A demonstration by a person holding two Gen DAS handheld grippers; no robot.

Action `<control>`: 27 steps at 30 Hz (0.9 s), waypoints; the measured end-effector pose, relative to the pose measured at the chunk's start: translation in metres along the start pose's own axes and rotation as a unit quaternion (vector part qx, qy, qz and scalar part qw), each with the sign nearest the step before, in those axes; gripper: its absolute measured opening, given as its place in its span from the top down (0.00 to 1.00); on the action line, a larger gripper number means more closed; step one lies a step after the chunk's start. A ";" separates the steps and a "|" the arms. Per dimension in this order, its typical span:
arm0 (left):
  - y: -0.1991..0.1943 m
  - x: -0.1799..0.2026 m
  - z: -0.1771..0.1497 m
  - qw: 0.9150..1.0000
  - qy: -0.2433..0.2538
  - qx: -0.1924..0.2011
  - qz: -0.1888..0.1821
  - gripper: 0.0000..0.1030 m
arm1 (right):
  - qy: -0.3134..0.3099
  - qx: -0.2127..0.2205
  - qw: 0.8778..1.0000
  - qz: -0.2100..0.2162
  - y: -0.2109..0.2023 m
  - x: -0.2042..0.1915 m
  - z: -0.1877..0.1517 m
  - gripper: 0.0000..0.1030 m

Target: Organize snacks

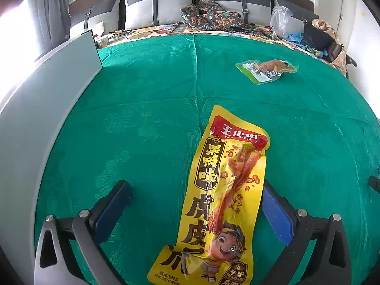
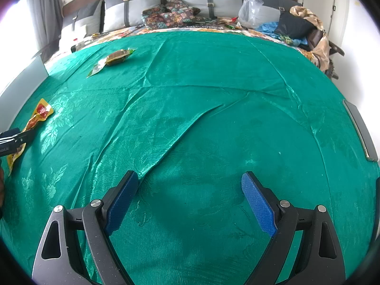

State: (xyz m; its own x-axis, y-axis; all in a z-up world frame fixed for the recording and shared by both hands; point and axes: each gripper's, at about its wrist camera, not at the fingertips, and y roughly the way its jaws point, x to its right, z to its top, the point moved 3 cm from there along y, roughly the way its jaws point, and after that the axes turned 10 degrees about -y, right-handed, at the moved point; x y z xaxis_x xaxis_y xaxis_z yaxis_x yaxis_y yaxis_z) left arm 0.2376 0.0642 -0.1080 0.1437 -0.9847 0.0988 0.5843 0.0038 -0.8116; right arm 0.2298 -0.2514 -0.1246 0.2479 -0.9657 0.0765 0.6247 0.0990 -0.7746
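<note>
Lying between the wide-apart jaws of the left gripper [image 1: 197, 199]: yellow snack packet [image 1: 220, 197], ungripped, on green bedspread [image 1: 142, 109]. Right gripper [image 2: 190, 199] agape, empty. Farther: green-edged packet [image 1: 267, 70]. Risk: slick film slipping a shallow pinch.

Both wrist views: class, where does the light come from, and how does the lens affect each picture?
Left wrist view: daylight blows out the left edge; the fisheye bows the green cloth, while the yellow snack packet stays sharp. Right wrist view: the same left-side washout, sheen on the cloth's folds, dark rounded corners.
</note>
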 end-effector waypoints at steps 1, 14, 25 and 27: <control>0.000 0.000 0.000 1.000 0.000 0.000 0.000 0.00 | 0.000 0.000 1.000 0.000 0.000 0.000 0.000 0.12; 0.000 -0.001 0.000 1.000 0.000 0.001 0.000 0.00 | 0.006 -0.002 1.000 -0.002 0.000 0.001 0.000 0.11; -0.001 -0.001 0.000 1.000 0.000 0.001 0.000 0.00 | 0.115 -0.048 0.981 0.146 0.054 -0.024 0.133 0.10; -0.001 -0.001 0.000 1.000 0.000 0.001 0.000 0.00 | 0.143 -0.052 0.975 0.164 0.078 -0.036 0.168 0.11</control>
State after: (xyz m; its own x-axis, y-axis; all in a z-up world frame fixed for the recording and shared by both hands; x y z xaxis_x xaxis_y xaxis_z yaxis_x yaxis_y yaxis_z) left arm 0.2369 0.0654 -0.1073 0.1429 -0.9847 0.0995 0.5859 0.0032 -0.8103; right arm 0.3937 -0.1686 -0.0824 0.1959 -0.9152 -0.3521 0.4645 0.4028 -0.7887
